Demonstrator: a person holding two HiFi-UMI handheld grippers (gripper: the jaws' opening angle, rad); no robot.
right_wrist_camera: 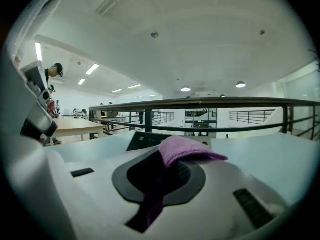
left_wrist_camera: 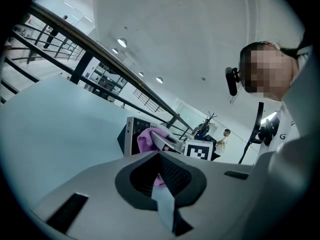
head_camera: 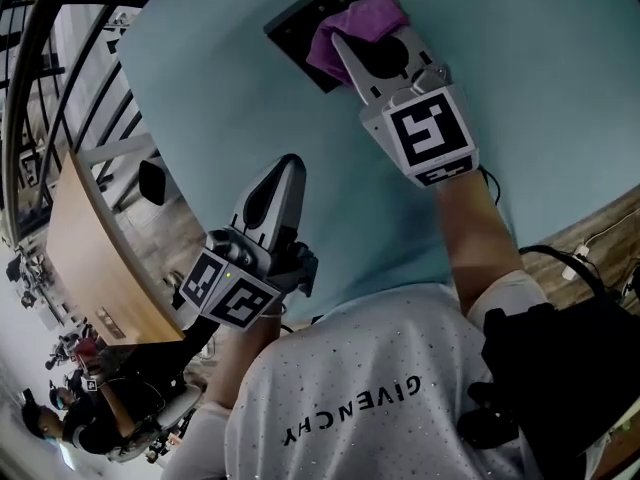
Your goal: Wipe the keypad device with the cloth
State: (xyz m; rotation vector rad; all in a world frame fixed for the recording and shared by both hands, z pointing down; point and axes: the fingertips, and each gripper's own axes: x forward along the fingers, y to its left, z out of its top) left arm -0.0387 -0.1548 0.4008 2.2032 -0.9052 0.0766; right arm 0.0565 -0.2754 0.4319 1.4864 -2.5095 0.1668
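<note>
A dark keypad device [head_camera: 300, 23] lies at the far side of the pale blue table [head_camera: 220, 78]. A purple cloth [head_camera: 355, 28] rests on it, and my right gripper [head_camera: 340, 43] is shut on that cloth, pressing it against the device. In the right gripper view the cloth [right_wrist_camera: 187, 148] bulges out over the jaws and hangs down between them, with the device [right_wrist_camera: 145, 140] just beyond. My left gripper [head_camera: 290, 166] hovers over the table's near edge, shut and holding nothing. From the left gripper view, the device [left_wrist_camera: 129, 134] stands ahead with the cloth [left_wrist_camera: 146, 140] on it.
A wooden table [head_camera: 90, 258] and a dark railing [head_camera: 50, 78] lie left of the blue table. A black bag [head_camera: 560, 368] and a cable [head_camera: 585, 258] sit at the right. People stand in the background at the lower left.
</note>
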